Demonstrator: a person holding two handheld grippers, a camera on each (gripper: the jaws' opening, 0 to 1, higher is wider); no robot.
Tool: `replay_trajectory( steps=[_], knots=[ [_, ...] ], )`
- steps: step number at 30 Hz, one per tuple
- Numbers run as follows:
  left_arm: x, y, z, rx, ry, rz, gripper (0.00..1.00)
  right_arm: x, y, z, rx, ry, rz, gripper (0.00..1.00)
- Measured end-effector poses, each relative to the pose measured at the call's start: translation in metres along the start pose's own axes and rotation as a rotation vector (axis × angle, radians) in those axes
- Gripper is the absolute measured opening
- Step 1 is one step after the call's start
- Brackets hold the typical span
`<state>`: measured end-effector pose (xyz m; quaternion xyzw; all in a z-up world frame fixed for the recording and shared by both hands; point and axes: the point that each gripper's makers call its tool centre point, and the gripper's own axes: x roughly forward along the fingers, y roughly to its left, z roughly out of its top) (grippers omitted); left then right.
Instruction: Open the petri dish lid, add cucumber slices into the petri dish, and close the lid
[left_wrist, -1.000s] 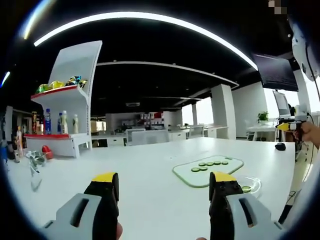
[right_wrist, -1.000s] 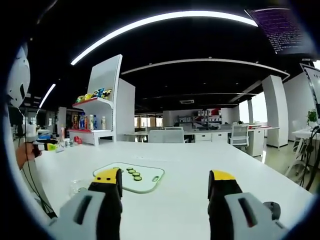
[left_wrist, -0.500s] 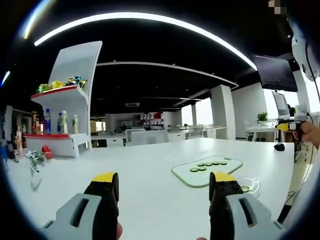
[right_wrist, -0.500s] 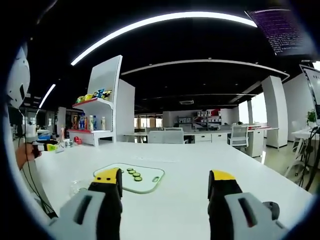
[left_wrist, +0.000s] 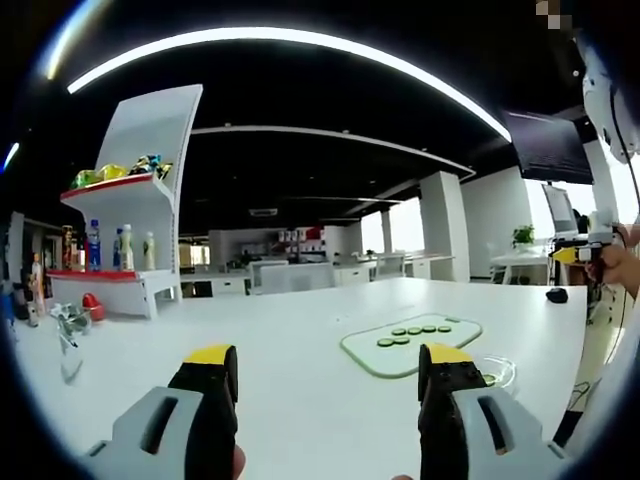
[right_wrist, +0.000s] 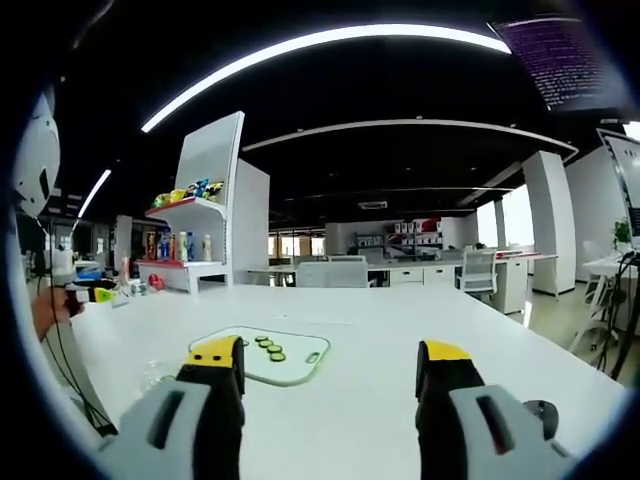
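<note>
A pale green cutting board (left_wrist: 405, 350) lies on the white table (left_wrist: 300, 330), with several cucumber slices (left_wrist: 415, 331) in a row on it. A clear petri dish (left_wrist: 503, 370) sits just right of the board, partly behind my left gripper's right jaw, and something green seems to lie in it. My left gripper (left_wrist: 328, 358) is open and empty above the near table. In the right gripper view the board (right_wrist: 290, 365) with its slices (right_wrist: 268, 349) is left of centre, the petri dish (right_wrist: 158, 376) further left. My right gripper (right_wrist: 328, 350) is open and empty.
A white display shelf (left_wrist: 130, 230) with snacks and bottles stands at the table's far left. A small dark object (right_wrist: 540, 415) lies on the table at the right. A hand holds the right gripper (left_wrist: 585, 250) at the table's side, and the left gripper (right_wrist: 85, 292) appears likewise.
The left gripper view has shifted slightly. Nothing on the table has moved and both grippers have stayed open.
</note>
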<state>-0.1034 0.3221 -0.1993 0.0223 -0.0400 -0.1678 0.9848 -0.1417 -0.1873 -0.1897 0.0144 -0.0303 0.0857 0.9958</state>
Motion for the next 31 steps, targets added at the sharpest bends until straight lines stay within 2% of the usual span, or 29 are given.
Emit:
replay_trajectory(
  steps=[8, 19, 31],
  knots=[
    [-0.002, -0.003, 0.002, 0.005, -0.003, -0.004, 0.74, -0.003, 0.0, -0.004, 0.009, 0.005, -0.004, 0.69],
    [-0.013, -0.009, 0.006, 0.005, -0.014, -0.001, 0.73, -0.013, 0.002, 0.001, 0.001, -0.005, 0.007, 0.68],
    [-0.016, -0.012, 0.018, 0.019, -0.038, -0.017, 0.73, -0.023, 0.006, 0.009, -0.004, -0.031, 0.007, 0.68]
  ],
)
